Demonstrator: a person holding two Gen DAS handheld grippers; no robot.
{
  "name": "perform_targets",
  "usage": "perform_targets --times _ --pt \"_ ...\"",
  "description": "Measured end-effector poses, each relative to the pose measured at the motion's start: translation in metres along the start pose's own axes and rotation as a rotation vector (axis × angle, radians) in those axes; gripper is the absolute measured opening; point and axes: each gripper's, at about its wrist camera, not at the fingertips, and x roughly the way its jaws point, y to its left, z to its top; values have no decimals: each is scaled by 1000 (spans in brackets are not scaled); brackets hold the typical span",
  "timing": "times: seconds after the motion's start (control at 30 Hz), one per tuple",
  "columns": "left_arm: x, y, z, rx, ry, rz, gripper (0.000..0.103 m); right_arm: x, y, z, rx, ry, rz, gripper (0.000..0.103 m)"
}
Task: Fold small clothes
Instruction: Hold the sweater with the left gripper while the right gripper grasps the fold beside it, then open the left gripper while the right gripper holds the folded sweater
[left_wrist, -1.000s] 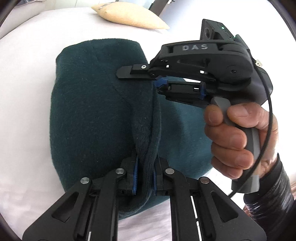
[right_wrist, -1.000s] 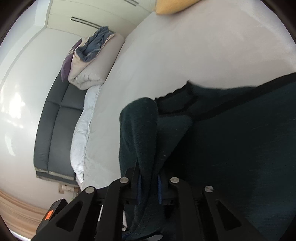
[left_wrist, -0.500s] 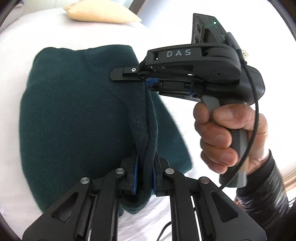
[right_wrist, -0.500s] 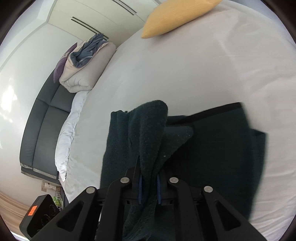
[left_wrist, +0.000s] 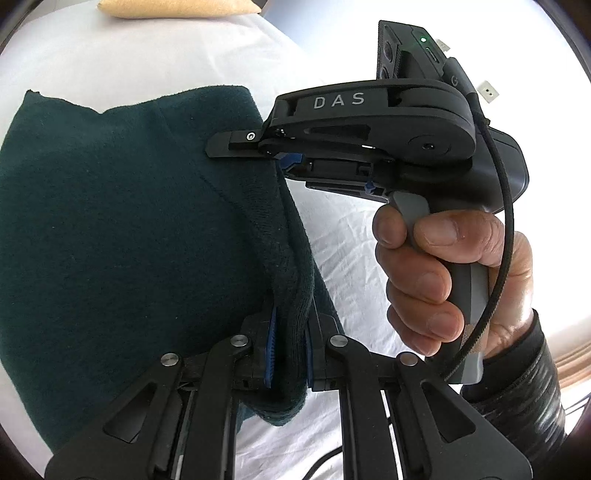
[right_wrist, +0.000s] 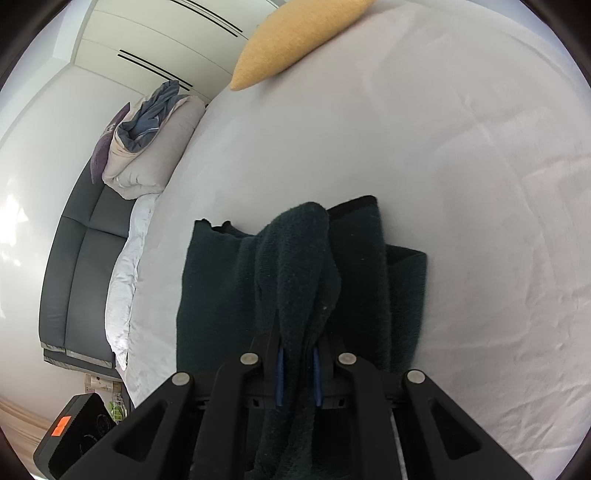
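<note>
Dark green garment (left_wrist: 122, 229) lies on the white bed (right_wrist: 461, 184), one edge lifted w/ both tools clenched on it: left gripper (left_wrist: 289, 350) at the near end, right gripper (right_wrist: 297, 373) further along the same ribbed hem. We'd judge the fold is mid-carry. To do it well we keep the hem taut btwn grips, move both level, and lay edge on edge before letting go.
</note>
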Motion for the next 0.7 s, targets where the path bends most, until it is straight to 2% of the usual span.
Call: perform_targets --times 0.07,0.2,0.27,0.33,0.37,0.4,0.43,0.5,0.63,0.7 --pt "9 -16 7 -4 -1 5 10 1 -2 1 -1 7 -4 13" --pt "7 -18 12 -2 -5 20 10 1 -7 3 -7 21 -20 13" --pt "5 -23 1 5 -4 41 12 2 -10 2 -7 34 -9 14" --pt "-4 -19 -5 -13 -4 35 19 3 -17 0 7 49 -2 20" --pt "-13 -18 -8 -16 -6 13 22 3 -19 -2 23 47 5 20" --pt "-23 -18 -13 -1 -11 -13 32 1 -23 -4 35 41 20 20" --pt "-35 -19 -18 18 -19 -26 50 -1 -25 -7 46 37 33 23" --pt "-65 -19 -31 46 -60 -59 68 -5 -27 -13 59 33 45 24" --pt "-109 -6 -37 79 -145 -91 69 -18 -27 -31 82 19 56 29" --pt "-124 12 -33 87 -170 -65 69 -26 -24 -44 90 18 68 31"
